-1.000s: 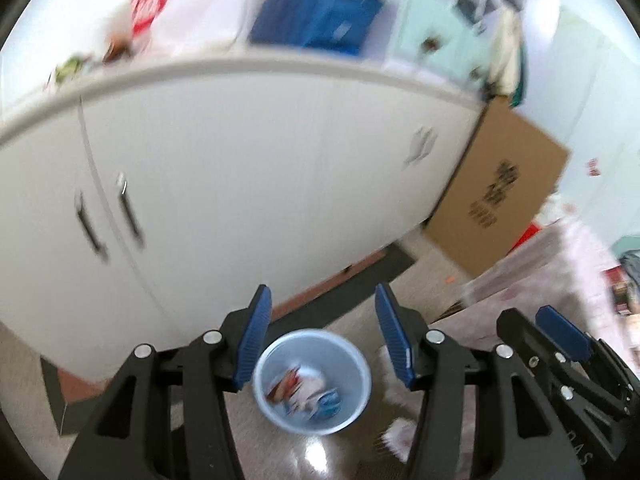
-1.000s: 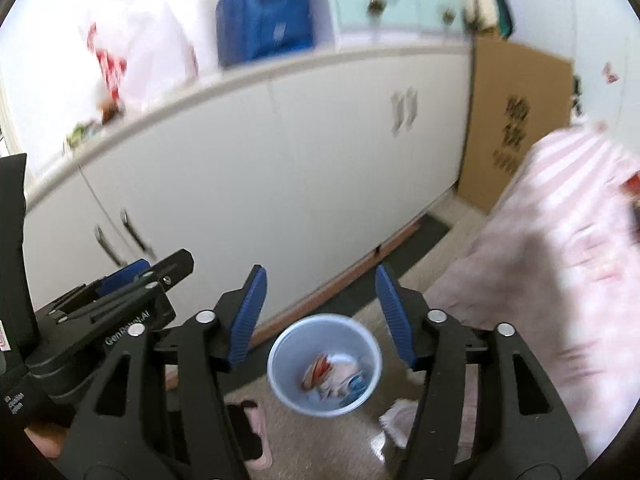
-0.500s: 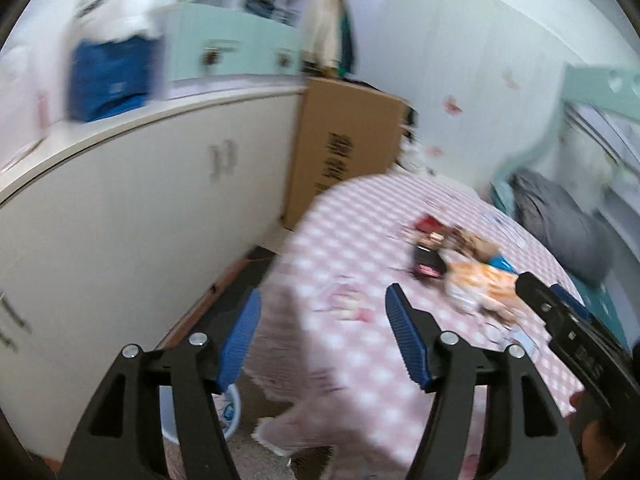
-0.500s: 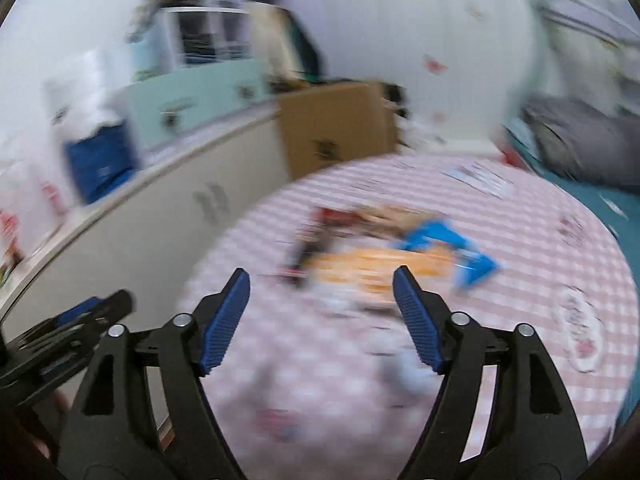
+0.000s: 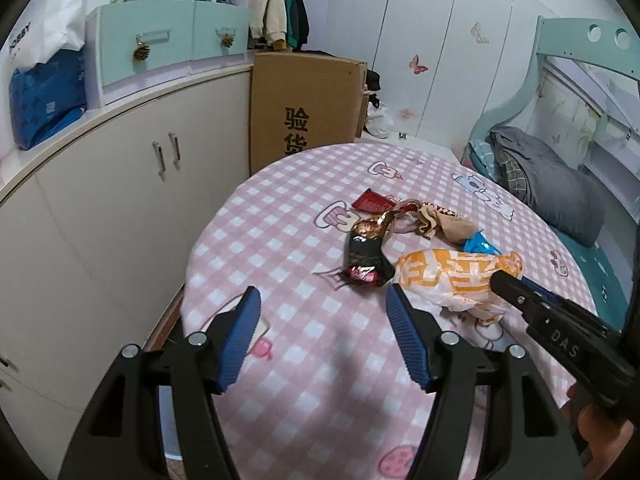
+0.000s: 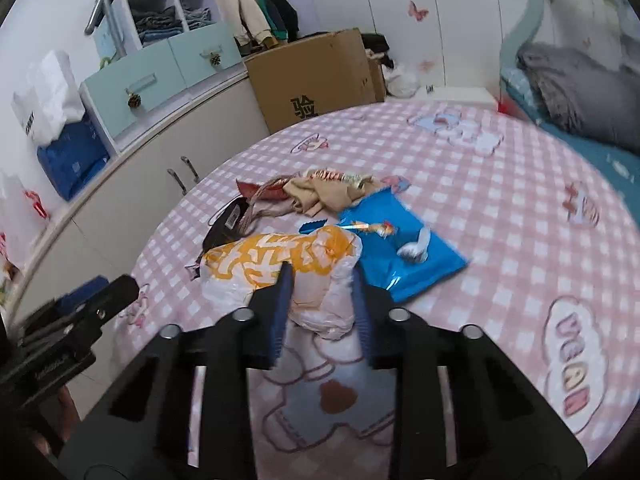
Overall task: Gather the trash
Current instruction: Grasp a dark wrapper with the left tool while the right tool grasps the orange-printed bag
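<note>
Right gripper [image 6: 320,284] closing on near end of orange bag [image 6: 288,264], thin plastic between pads, near edge of table [image 6: 520,184]. Left gripper [image 5: 320,320] wide open, empty, short of black wrapper [image 5: 364,256]. Risk: shallow pinch on slick film slipping out, or bag snagging blue packet [image 6: 400,248] and dragging it.

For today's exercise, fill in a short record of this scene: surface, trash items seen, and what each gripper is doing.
surface: round table with a pink checked cloth
trash: orange-and-white plastic bag; blue wrapper; black wrapper; red wrapper; beige crumpled piece
right gripper: jaws closing around the orange-and-white plastic bag
left gripper: open, nothing between its fingers, above the cloth
</note>
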A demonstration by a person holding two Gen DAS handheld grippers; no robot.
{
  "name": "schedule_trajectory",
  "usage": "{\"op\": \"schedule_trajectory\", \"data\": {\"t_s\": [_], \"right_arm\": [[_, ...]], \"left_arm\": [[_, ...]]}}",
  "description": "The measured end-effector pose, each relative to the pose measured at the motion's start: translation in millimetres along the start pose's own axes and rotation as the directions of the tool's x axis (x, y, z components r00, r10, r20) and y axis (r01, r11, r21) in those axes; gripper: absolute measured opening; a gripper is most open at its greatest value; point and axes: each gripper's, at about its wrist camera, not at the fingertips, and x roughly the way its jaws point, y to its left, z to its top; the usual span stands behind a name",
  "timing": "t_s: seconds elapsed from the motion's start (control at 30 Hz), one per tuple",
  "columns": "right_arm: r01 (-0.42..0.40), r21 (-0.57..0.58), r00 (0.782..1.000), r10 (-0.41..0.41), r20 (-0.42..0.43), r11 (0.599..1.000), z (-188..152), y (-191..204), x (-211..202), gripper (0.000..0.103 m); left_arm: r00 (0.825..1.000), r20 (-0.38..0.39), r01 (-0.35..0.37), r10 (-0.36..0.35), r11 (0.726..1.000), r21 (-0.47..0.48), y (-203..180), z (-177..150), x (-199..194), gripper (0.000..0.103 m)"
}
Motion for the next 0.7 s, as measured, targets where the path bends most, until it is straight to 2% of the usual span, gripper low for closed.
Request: {"op": "schedule_trajectory", "data": {"t_s": [0.1,0.27,0.37,0.47,0.5,0.53,0.57,0.6,0.67,0.7], "right_arm": [[0.058,-0.035,0.996,-0.055,0.075,0.998,5,0,-9,0.022],[0.098,-0.033,0.983,-0.091,0.160,0.995,15,-9,-21,0.022],[0.099,-0.032,0.981,-0.092,0.171,0.995,18,-12,-21,0.022],[0.095,-0.033,0.981,-0.088,0.175,0.995,19,-13,-19,0.022],[0.091,-0.035,0.981,-0.084,0.175,0.995,20,-13,-19,0.022],[0.083,-0.036,0.982,-0.076,0.175,0.996,20,-12,-18,0.022],[0.083,-0.038,0.981,-0.075,0.177,0.996,20,-12,-18,0.022],[0.085,-0.043,0.981,-0.076,0.180,0.995,20,-10,-19,0.022],[0.082,-0.047,0.980,-0.072,0.187,0.996,20,-7,-21,0.022],[0.080,-0.050,0.979,-0.069,0.191,0.996,20,-5,-23,0.022]], "left_arm": [[1.000,-0.009,0.022,-0.022,1.000,-0.001,-7,6,12,0.064],[0.998,-0.036,0.053,-0.052,0.998,0.025,-25,14,37,0.061],[0.996,-0.068,0.065,-0.063,0.997,0.031,-31,18,52,0.047],[0.994,-0.093,0.067,-0.064,0.997,0.034,-34,19,65,0.041],[0.993,-0.105,0.064,-0.059,0.997,0.044,-35,20,70,0.031],[0.994,-0.101,0.044,-0.038,0.998,0.054,-35,20,71,0.026],[0.995,-0.091,0.047,-0.042,0.998,0.051,-34,21,70,0.015],[0.995,-0.088,0.053,-0.050,0.998,0.037,-32,21,68,0.001],[0.994,-0.068,0.089,-0.090,0.996,-0.022,-20,22,58,0.001],[0.995,-0.055,0.088,-0.089,0.996,-0.025,-18,22,54,0.000]]}}
